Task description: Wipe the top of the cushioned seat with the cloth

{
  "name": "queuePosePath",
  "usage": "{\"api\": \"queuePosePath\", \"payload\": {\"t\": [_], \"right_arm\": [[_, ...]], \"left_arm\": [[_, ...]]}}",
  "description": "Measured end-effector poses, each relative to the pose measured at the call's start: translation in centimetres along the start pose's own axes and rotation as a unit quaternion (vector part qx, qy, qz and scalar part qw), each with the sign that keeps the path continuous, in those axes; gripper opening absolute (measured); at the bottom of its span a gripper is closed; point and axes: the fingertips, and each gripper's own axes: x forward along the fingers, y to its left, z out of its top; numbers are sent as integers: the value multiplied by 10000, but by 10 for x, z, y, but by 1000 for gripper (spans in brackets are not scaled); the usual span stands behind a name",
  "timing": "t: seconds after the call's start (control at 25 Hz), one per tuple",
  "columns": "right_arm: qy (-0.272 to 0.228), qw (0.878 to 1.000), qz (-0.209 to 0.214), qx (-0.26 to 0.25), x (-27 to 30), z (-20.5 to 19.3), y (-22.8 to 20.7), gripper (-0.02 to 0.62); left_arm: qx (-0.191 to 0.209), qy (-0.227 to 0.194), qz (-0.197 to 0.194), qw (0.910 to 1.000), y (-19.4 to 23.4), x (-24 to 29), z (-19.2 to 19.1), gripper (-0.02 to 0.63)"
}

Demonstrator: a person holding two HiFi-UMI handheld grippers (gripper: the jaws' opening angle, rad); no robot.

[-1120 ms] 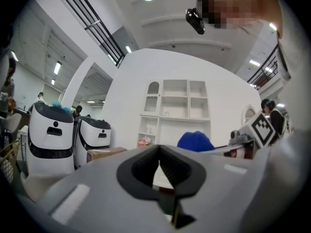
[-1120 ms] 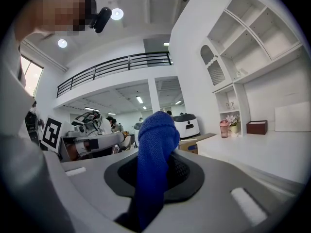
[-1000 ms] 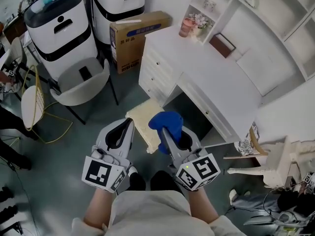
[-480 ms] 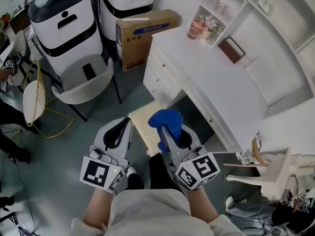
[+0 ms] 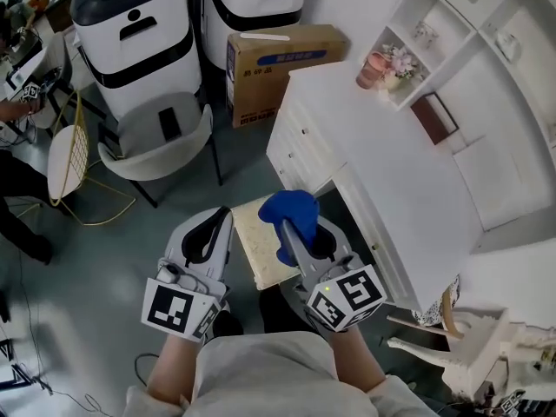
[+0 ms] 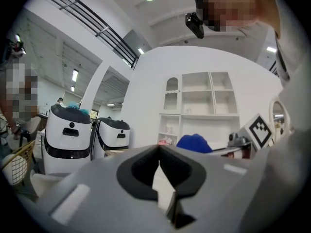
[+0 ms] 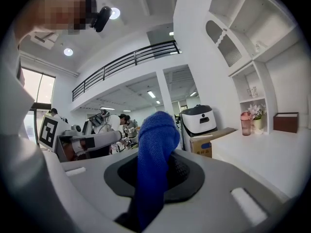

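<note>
— What are we holding?
— Our right gripper (image 5: pixel 287 233) pinches the cloth (image 5: pixel 292 212): deep blue, knitted, bunched above its tips. Our left gripper (image 5: pixel 224 220) is pressed together on nothing.
— And the cushioned seat (image 5: pixel 259 252)?
— Cream, nubbly and square, it lies below us, between the two grippers' tips.

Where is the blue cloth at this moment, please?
In the head view the blue cloth is at the centre, pinched in the right gripper, over the right edge of the cushioned seat, beside the white desk.
</note>
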Motion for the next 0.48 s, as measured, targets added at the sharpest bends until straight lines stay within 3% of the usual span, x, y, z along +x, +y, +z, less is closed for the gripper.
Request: {"api": "queuePosePath", "payload": {"t": [0.48], "right_arm": [[336,9958,853,86,49,-14,-36,84]], "left_arm": [[6,160,879,9960,17,27,-19,0]]}}
